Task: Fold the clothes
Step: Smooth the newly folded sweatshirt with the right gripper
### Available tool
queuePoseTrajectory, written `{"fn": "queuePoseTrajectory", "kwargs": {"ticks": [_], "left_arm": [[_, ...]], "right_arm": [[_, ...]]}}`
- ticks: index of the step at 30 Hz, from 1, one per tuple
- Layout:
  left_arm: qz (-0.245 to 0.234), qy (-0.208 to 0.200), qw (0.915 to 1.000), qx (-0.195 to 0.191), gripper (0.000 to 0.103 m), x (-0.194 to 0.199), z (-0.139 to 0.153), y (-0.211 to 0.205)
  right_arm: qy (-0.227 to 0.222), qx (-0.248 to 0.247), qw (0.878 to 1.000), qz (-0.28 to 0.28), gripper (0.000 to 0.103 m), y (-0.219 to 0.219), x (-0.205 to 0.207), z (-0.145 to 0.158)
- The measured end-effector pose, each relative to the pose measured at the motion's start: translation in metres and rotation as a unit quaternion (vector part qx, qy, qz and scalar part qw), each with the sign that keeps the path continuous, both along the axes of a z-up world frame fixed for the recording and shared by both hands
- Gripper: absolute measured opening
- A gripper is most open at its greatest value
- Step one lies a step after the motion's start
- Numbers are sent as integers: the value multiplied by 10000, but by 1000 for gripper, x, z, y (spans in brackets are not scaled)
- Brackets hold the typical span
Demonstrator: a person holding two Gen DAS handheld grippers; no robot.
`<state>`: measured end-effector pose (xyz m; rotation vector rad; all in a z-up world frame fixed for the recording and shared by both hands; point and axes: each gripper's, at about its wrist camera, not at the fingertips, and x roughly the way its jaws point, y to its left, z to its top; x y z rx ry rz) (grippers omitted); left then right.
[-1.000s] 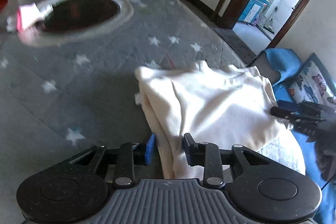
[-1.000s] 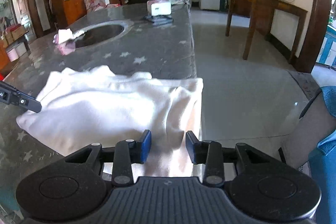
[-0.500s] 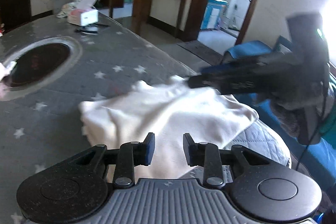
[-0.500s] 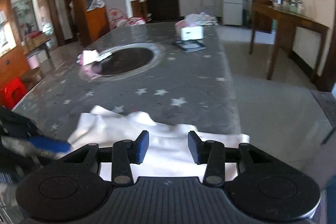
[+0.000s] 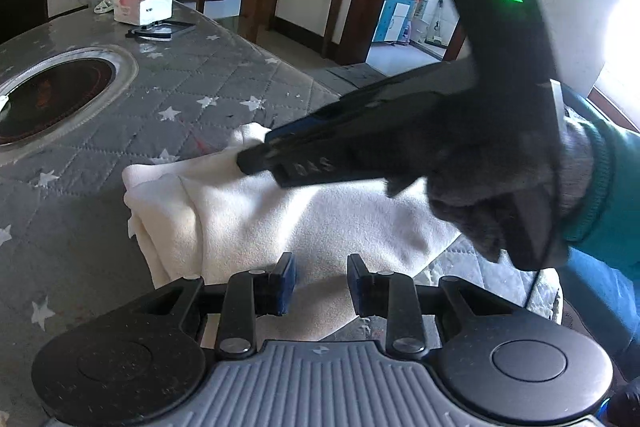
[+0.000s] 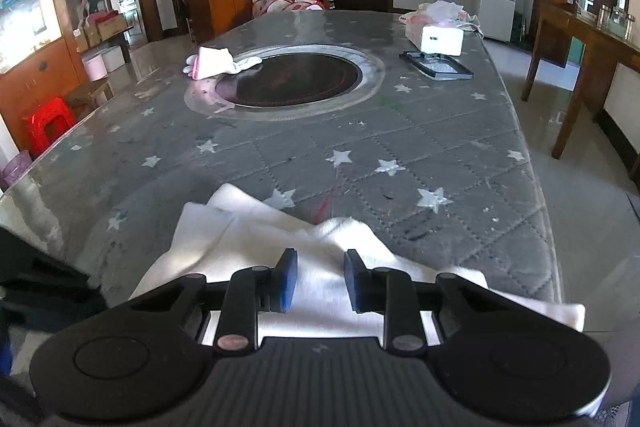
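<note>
Hovering over the white garment (image 5: pixel 280 211) on the table edge | left gripper (image 5: pixel 321 283) narrowly parted, gripping nothing | right gripper (image 6: pixel 320 281) closing, cloth beneath its fingers, pads not pressing it

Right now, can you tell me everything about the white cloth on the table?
The white cloth looks soft and fleecy, folded into thick, slightly rumpled layers. It lies at the near end of the grey star-patterned table. The right tongs are closing just over it, and the left tongs hover at its near edge.
</note>
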<state>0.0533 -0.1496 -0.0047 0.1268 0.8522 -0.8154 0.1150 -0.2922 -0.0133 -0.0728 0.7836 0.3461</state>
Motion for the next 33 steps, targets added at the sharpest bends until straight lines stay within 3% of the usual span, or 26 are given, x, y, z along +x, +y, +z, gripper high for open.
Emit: {"fn": "queuePoseTrajectory", "kwargs": {"ticks": [8, 15, 24, 29, 33], "left_arm": [[-9, -24, 10000, -7, 32, -2, -2, 0], [36, 55, 10000, -55, 33, 1, 2, 2], [398, 67, 9987, -299, 37, 11, 14, 17], [564, 84, 9977, -376, 39, 12, 17, 27], [652, 33, 9976, -227, 41, 10, 12, 29]], "right_arm": [[15, -40, 9999, -97, 27, 3, 18, -9], [-157, 188, 9993, -269, 33, -13, 11, 7], [-311, 167, 9976, -590, 45, -54, -33, 25], [-283, 29, 9973, -681, 46, -63, -75, 15], [-227, -11, 9960, -859, 52, -68, -102, 2]]}}
